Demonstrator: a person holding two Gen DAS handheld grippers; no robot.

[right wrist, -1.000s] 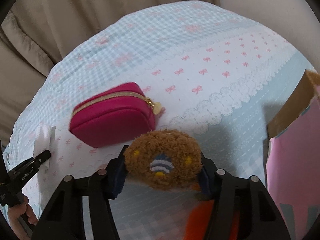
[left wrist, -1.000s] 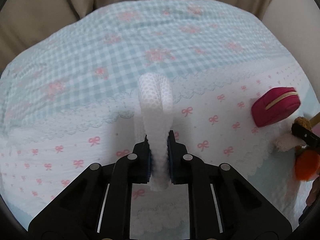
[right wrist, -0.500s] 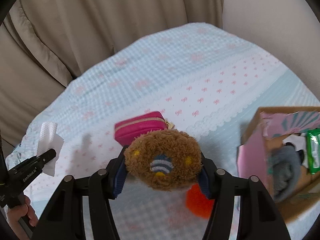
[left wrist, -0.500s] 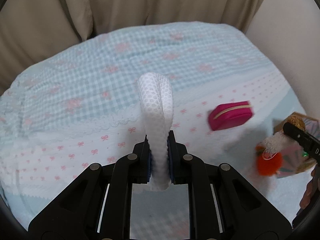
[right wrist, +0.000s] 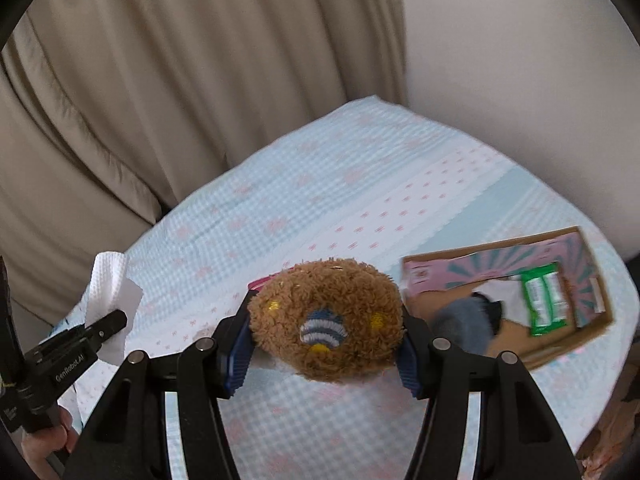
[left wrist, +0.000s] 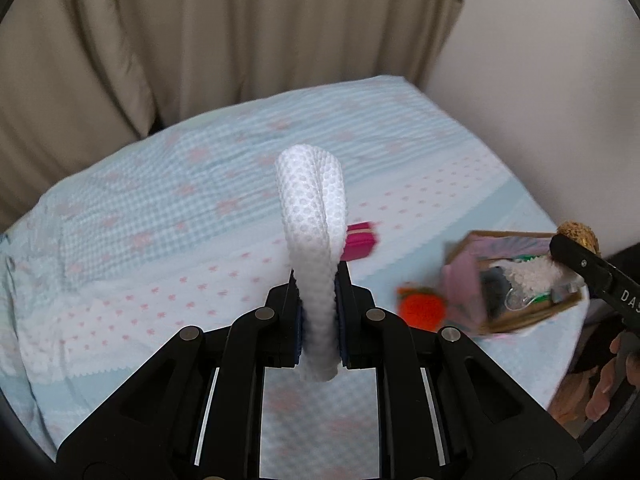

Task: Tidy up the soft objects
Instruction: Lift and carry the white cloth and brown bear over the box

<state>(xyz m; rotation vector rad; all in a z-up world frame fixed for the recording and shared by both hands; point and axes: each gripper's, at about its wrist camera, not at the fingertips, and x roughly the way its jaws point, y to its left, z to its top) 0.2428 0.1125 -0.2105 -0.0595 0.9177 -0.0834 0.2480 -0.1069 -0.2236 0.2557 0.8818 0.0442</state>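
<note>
My left gripper [left wrist: 318, 312] is shut on a folded white dimpled cloth [left wrist: 312, 216] that stands up in a loop between its pads, high above the bed. My right gripper [right wrist: 324, 332] is shut on a brown plush toy [right wrist: 324, 316] with a striped blue-and-white patch. In the left wrist view the plush [left wrist: 576, 234] and the right gripper [left wrist: 580, 258] hang over an open cardboard box [left wrist: 516, 316]; the plush's white furry part and orange end [left wrist: 422, 308] dangle below. A pink zip pouch [left wrist: 360, 240] lies on the bed behind the cloth. The white cloth [right wrist: 110, 288] shows at the left of the right wrist view.
The box [right wrist: 560, 344] sits on the bed's right side and holds a green packet [right wrist: 544, 300], a grey soft item [right wrist: 464, 320] and pink patterned card. The bedspread [left wrist: 160, 216] is pale blue check with pink bows. Beige curtains [right wrist: 160, 80] and a white wall stand behind.
Both grippers have risen well above the bed with their loads still held. The bed and pink pouch look smaller and farther, and the open box has come into view at the right.
</note>
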